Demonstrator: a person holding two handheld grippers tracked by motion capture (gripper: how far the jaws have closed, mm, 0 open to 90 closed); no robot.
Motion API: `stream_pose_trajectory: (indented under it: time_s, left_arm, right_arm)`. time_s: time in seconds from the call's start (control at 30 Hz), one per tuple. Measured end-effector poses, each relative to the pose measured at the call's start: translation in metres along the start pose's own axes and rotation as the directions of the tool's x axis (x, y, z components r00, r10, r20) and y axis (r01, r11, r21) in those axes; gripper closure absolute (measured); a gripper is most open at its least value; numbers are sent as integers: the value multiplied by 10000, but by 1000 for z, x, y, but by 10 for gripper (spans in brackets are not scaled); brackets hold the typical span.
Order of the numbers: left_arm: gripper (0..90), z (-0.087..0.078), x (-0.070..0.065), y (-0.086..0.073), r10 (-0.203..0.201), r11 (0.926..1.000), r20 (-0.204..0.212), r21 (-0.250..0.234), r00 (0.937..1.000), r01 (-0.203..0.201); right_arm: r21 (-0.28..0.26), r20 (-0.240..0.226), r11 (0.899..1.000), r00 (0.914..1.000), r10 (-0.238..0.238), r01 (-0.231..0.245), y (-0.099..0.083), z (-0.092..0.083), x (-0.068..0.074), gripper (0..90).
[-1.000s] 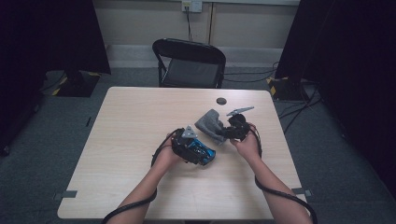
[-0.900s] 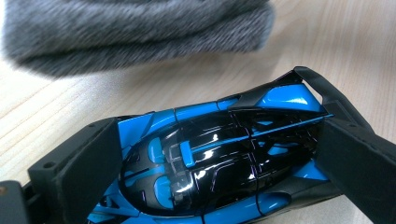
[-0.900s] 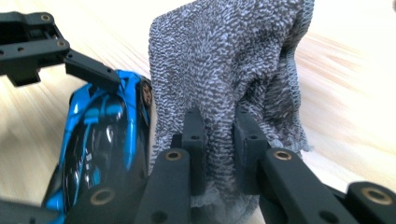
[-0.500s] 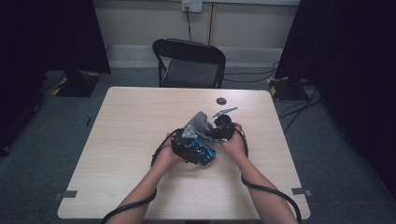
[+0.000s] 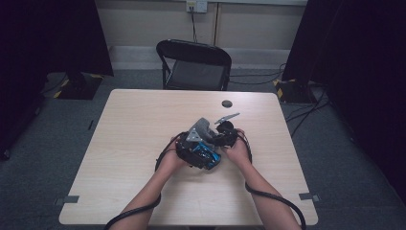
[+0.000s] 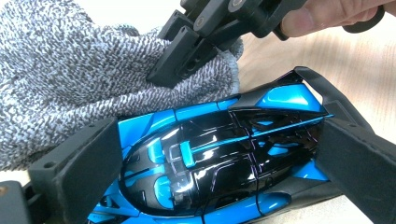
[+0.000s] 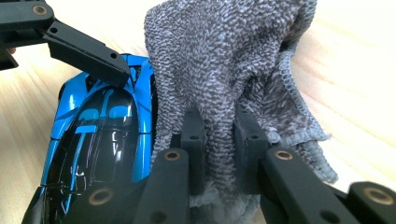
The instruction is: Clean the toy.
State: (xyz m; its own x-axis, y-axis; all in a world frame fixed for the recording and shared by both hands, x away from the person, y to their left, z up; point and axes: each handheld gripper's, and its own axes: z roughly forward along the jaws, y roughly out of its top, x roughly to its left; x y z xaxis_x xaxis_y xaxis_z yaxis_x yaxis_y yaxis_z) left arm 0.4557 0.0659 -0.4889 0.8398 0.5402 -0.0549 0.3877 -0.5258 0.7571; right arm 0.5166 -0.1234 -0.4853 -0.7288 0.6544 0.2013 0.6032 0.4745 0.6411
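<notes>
A glossy blue and black toy car point(image 6: 219, 154) lies clamped lengthwise between the jaws of my left gripper point(image 6: 217, 161), just above the table at mid-table point(image 5: 194, 154). My right gripper point(image 7: 219, 140) is shut on a bunched grey knitted cloth point(image 7: 224, 60). The cloth lies against the car's point(image 7: 102, 126) side and drapes past it. In the left gripper view the right gripper point(image 6: 187, 56) presses the cloth point(image 6: 60, 79) down beside the car. In the high view the cloth point(image 5: 198, 129) stands up between the two hands.
The light wooden table point(image 5: 124, 129) has a small dark round disc point(image 5: 227, 103) near its far edge. A black folding chair point(image 5: 194, 64) stands beyond the table. Cables trail from both grippers toward the table's near edge.
The right gripper has carried the cloth leftward and down, from a little apart on the right to up against the car. The left gripper and car have stayed put.
</notes>
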Motion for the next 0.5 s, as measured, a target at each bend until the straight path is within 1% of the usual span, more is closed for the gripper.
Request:
stream_pose_trajectory:
  time_s: [0.1, 0.2, 0.27, 0.33, 0.37, 0.43, 0.5]
  left_arm:
    - [6, 0, 0, 0, 0, 10000, 1, -7, 10000, 0]
    - [7, 0, 0, 0, 1, 10000, 1, 6, 10000, -1]
    - [7, 0, 0, 0, -9, 10000, -2, 20, 10000, 9]
    - [7, 0, 0, 0, -16, 10000, -2, 24, 10000, 16]
    - [7, 0, 0, 0, -6, 10000, 0, 13, 10000, 6]
    - [7, 0, 0, 0, -19, 10000, -1, 17, 10000, 19]
    - [7, 0, 0, 1, -28, 10000, -2, 22, 10000, 28]
  right_arm:
    - [32, -49, 10000, 10000, -74, 74, 0, -1, 0, 772]
    - [111, -50, 9995, 9995, -307, 307, -2, -2, 1, 772]
    - [86, -120, 9994, 9994, -329, 330, -3, -3, 1, 772]
    - [44, -300, 9999, 9994, -165, 167, -5, -5, -1, 772]
    - [35, -350, 9998, 9992, -169, 170, -6, -6, -2, 772]
    - [74, -398, 9997, 9990, -222, 225, -8, -8, -2, 772]
    - [151, -390, 9991, 9985, -390, 396, -10, -10, -2, 771]
